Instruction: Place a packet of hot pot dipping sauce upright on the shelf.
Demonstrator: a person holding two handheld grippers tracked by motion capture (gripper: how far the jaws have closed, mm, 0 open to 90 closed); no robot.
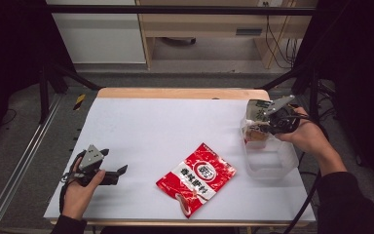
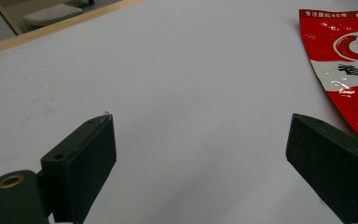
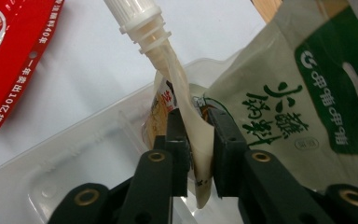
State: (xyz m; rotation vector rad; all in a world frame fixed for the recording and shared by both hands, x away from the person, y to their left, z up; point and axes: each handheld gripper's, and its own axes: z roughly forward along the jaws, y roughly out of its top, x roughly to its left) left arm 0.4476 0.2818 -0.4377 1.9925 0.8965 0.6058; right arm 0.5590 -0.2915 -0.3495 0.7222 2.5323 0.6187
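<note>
On the white table (image 1: 141, 126), at three o'clock, the right gripper (image 3: 198, 154) pinches a soft, floppy spouted pouch (image 3: 186, 116) mid-body over the clear tray (image 1: 272, 165), best held near its stiff spout, while the left gripper (image 2: 200, 154) rests with jaws apart at eight o'clock.

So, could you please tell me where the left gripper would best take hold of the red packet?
Probably by the near narrow end of the red packet, where a crinkled corner seems to lift off the table. The rest lies flat and wide, too broad for the fingers. The left gripper is open with nothing in it, so it could come in low from the left.
</note>
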